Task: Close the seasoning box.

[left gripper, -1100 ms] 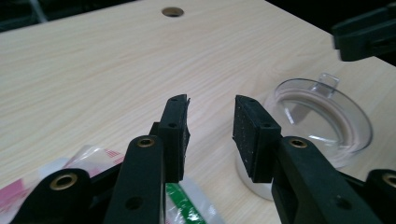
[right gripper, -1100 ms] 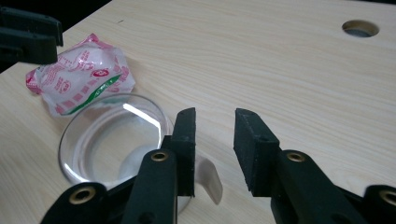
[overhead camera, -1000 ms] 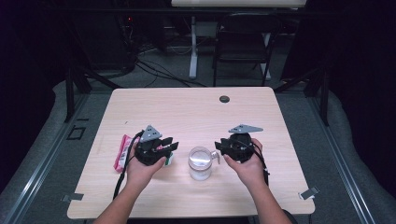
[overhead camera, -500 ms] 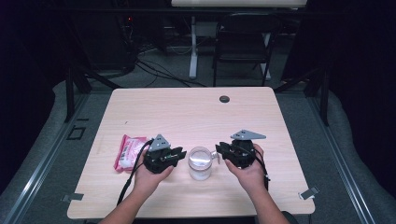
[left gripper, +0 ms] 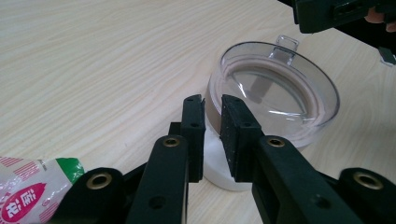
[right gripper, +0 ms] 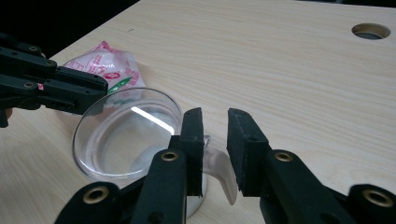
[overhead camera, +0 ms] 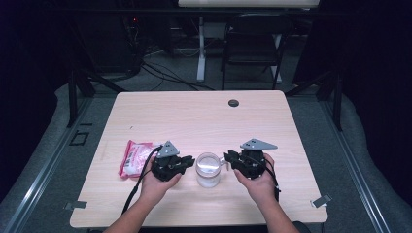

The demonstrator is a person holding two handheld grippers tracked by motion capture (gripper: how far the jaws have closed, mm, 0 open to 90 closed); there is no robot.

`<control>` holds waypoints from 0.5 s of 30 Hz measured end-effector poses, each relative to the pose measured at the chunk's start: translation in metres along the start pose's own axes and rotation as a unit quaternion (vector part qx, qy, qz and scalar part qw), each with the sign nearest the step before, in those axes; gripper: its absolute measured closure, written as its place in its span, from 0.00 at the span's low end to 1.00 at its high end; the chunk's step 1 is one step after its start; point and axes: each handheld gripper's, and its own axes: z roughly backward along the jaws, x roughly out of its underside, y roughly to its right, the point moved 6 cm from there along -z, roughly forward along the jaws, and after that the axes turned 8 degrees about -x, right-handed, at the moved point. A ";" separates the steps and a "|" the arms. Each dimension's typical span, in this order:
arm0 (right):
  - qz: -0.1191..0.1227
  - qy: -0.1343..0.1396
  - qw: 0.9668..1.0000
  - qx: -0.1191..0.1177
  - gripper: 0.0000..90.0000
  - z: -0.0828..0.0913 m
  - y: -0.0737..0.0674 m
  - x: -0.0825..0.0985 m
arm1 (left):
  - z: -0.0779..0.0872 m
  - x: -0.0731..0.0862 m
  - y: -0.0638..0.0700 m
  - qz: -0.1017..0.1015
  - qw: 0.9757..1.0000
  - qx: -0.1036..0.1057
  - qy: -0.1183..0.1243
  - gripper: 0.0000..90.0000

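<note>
We're square over the mug (overhead camera: 208, 170) now, a clear one standing upright near the front edge of the table (overhead camera: 204, 116), right between our two hands. The left gripper (overhead camera: 187, 163) comes at it from the left, the right gripper (overhead camera: 228, 159) from the right, and both sit just beside it, about equally near.

In the left gripper view our jaws have just been closing, and they straddle the mug's near wall (left gripper: 212, 105), one pad outside, one over the rim; whether they pinch it yet we can't quite tell.

In the right gripper view the handle (right gripper: 219, 165) sticks out toward us, and it sits in the gap between the jaws, which have narrowed lately; the left pad looks to touch it, the right one stands off. That handle-to-jaw line is what the next move hangs on.

The pink packet (overhead camera: 135, 156) lies just left of the left hand. The mug's base is hidden behind our jaws.
</note>
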 end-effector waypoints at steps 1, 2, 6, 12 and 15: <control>0.001 -0.001 1.000 -0.001 0.85 -0.001 -0.001 0.000 | 0.000 0.001 0.000 0.001 1.000 -0.001 -0.002 0.89; 0.005 -0.005 1.000 -0.001 0.85 -0.002 -0.001 0.001 | 0.000 0.002 0.000 -0.002 1.000 -0.002 -0.005 0.89; 0.013 -0.016 1.000 -0.002 0.90 -0.008 -0.005 0.001 | 0.000 0.007 0.000 -0.008 1.000 -0.006 -0.010 0.92; 0.008 -0.020 1.000 -0.004 0.91 -0.012 -0.003 0.000 | 0.001 0.013 0.004 -0.015 1.000 -0.009 -0.018 0.95; 0.001 -0.017 1.000 -0.009 0.92 -0.013 -0.001 -0.001 | 0.002 0.015 0.006 -0.015 1.000 0.007 -0.025 0.97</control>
